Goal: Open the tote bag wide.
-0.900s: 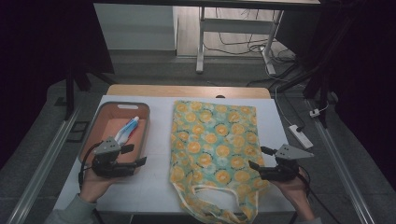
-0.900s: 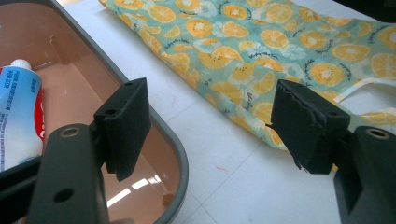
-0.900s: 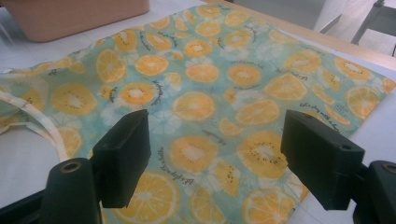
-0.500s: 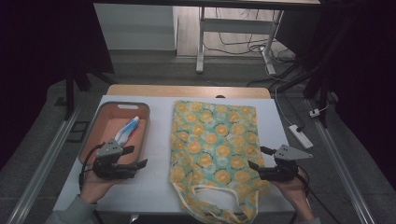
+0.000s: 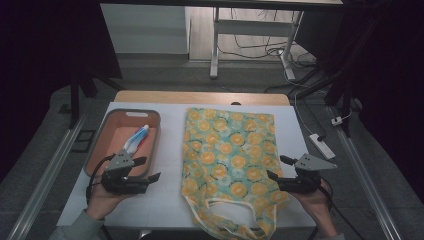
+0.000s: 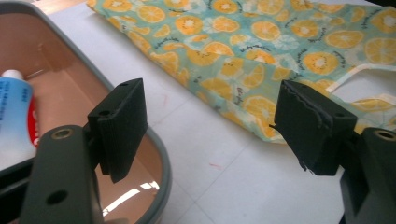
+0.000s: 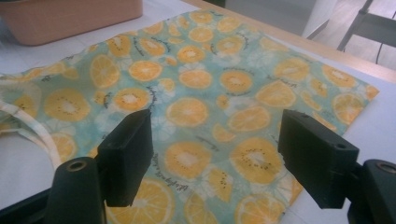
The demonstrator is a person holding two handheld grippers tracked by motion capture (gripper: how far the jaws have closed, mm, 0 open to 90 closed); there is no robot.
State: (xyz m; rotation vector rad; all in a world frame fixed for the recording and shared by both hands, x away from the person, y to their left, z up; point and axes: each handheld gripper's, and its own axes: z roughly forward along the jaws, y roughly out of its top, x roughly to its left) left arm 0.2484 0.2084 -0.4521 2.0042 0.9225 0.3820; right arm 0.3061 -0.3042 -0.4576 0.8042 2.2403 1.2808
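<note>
White paper covers the desk under dim light. From above, the left tongs hover at the near corner of a tray holding a tube, and the right tongs hang at the right edge of a fruit-print bag. It lies flat between the two, long axis running away from the person, handles at the near end.

Along the left tongs, the jaws stand wide and empty; the bag lies ahead to their right, the tray under their left jaw.

Along the right tongs, the jaws gape, empty, over the bag. I'd judge this the approach; next, each pair must pinch a handle or mouth edge.
</note>
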